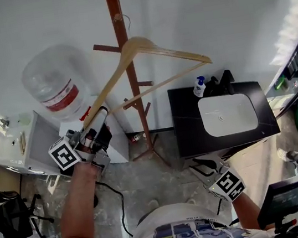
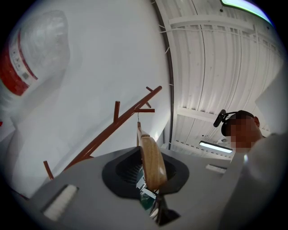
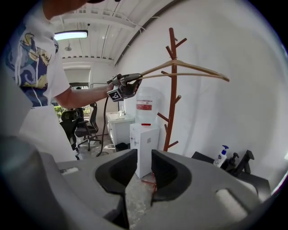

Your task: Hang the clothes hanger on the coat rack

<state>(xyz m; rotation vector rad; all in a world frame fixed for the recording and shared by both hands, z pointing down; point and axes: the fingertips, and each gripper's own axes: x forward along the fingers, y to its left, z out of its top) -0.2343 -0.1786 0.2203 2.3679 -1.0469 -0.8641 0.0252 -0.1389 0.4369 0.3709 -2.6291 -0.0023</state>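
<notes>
So that the hook (image 1: 121, 18) reaches the coat rack (image 1: 127, 68), the left gripper (image 1: 99, 118) pinches the hanger (image 1: 152, 48) by one end; the right gripper (image 1: 202, 169) is empty, jaws apart.

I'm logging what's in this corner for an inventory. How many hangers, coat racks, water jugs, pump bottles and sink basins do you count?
wooden hanger: 1
coat rack: 1
water jug: 1
pump bottle: 1
sink basin: 1
Total: 5
</notes>
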